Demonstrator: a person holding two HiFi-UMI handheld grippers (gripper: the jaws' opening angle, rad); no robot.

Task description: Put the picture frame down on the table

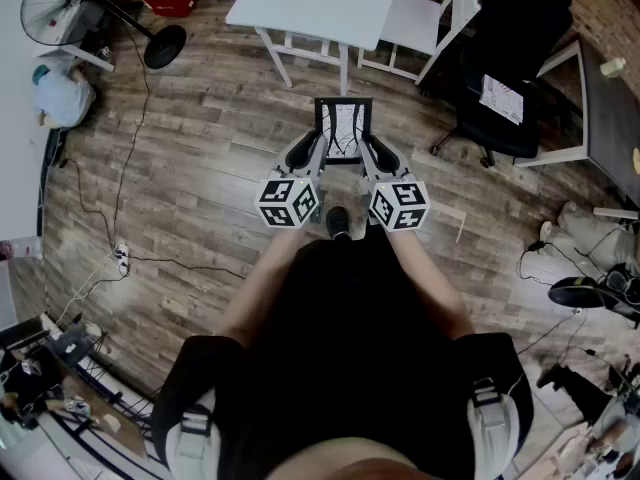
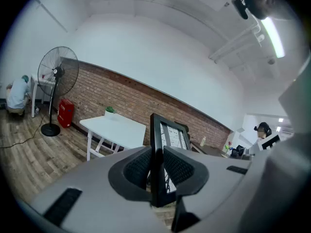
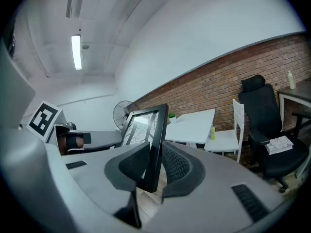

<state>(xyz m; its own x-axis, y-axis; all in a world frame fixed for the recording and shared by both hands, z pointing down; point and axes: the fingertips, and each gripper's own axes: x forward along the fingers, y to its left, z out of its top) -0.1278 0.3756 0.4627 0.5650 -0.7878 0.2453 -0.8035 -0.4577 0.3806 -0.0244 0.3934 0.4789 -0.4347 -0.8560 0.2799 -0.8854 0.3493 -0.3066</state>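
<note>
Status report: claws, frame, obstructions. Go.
Left claw, right claw both shut on picture frame. Frame upright, off the floor, short of white table. No obstruction seen between.

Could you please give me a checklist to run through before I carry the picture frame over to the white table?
1. Left claw clamped on the picture frame: ok, pads press both faces.
2. Right claw clamped on the frame: ok, on the opposite edge.
3. Frame upright between the two claws: ok.
4. Frame above the white table: not ok, it hangs over the wood floor, short of the table.
5. Landing spot free: ok on the near part; a small plant stands at the wall-side edge.
</note>
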